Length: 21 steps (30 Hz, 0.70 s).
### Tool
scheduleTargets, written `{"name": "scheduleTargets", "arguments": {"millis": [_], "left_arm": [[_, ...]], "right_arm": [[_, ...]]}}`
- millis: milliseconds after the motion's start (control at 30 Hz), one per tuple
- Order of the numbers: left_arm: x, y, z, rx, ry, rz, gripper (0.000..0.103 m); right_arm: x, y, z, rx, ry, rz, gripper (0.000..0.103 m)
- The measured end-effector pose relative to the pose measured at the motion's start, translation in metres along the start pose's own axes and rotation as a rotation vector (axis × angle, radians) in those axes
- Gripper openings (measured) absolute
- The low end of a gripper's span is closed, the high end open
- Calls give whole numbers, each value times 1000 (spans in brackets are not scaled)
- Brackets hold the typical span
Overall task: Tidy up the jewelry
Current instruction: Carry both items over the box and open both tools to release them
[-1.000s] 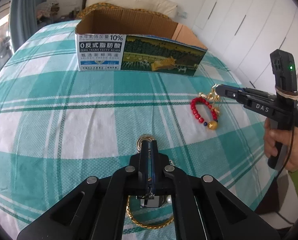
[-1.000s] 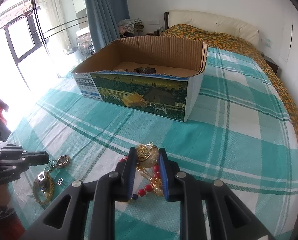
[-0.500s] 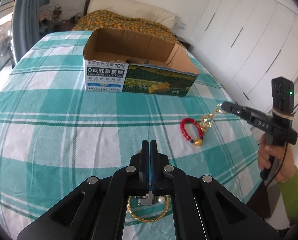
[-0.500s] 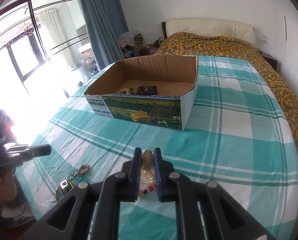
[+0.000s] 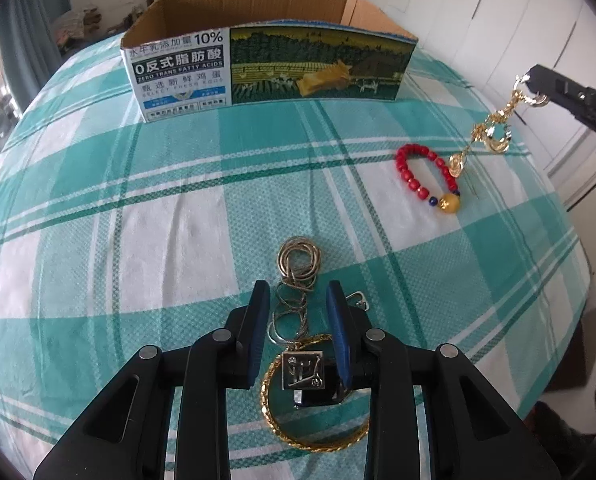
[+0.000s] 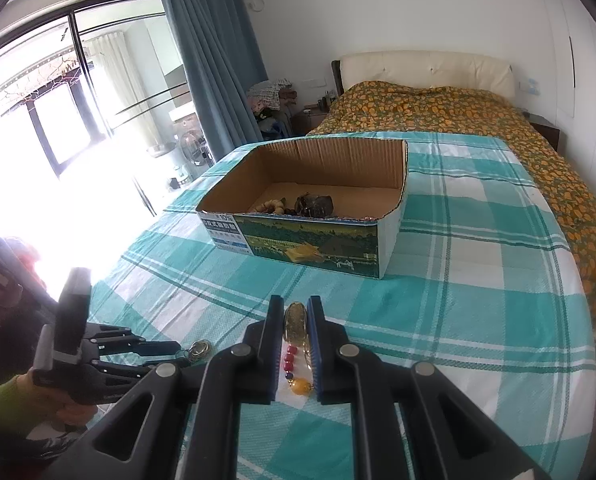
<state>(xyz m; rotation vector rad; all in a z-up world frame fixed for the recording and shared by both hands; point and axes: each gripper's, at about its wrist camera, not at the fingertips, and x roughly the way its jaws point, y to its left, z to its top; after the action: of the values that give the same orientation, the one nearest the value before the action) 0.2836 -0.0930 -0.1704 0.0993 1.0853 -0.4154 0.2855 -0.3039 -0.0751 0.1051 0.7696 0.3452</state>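
Between the blue pads of the left gripper, which are opening with nothing pressed between them, a silver ring chain is lying on the bedspread, running down to a square pendant that is sitting over a gold bangle. A small buckle is resting just beside the right pad. Off to the right, a red bead bracelet is lying flat on the cloth, well apart from the chain, with open checked fabric around it. Above it, the right gripper is clamped shut on a gold charm, whose gold chain is dangling down toward the beads; whether it is joined to them cannot be told. Beyond, a wide band of bare cloth is stretching to the box, which is standing open-topped near the middle of the bed. Inside it, pale beads and a dark lump are sitting against the near wall, leaving most of the floor free. Past the box, an orange quilt is covering the head of the bed, with a blue curtain and bright window on one side.
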Motion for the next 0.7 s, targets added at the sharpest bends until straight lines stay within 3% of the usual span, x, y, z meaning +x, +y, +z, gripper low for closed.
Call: {"name": "scheduleTargets", "arguments": {"millis": [33, 67, 167, 400, 467, 500, 700], "left_arm": [[2, -1, 0, 5, 5, -1, 28], [1, -2, -1, 14, -5, 9, 17], [0, -1, 1, 5, -5, -5, 10], [-29, 15, 18, -84, -41, -50, 8], [-41, 18, 26, -92, -59, -57, 8], [-47, 20, 30, -95, -67, -63, 0], [-77, 29, 55, -108, -99, -98, 0]], "right_arm": [[-2, 1, 0, 1, -2, 2, 12], [-3, 2, 0, 1, -5, 3, 12], [-6, 3, 1, 10, -9, 10, 12], [-8, 7, 6, 23, -7, 8, 12], [-8, 8, 8, 26, -7, 8, 12], [-8, 9, 9, 28, -7, 7, 12], [-6, 11, 19, 44, -7, 12, 12]]}}
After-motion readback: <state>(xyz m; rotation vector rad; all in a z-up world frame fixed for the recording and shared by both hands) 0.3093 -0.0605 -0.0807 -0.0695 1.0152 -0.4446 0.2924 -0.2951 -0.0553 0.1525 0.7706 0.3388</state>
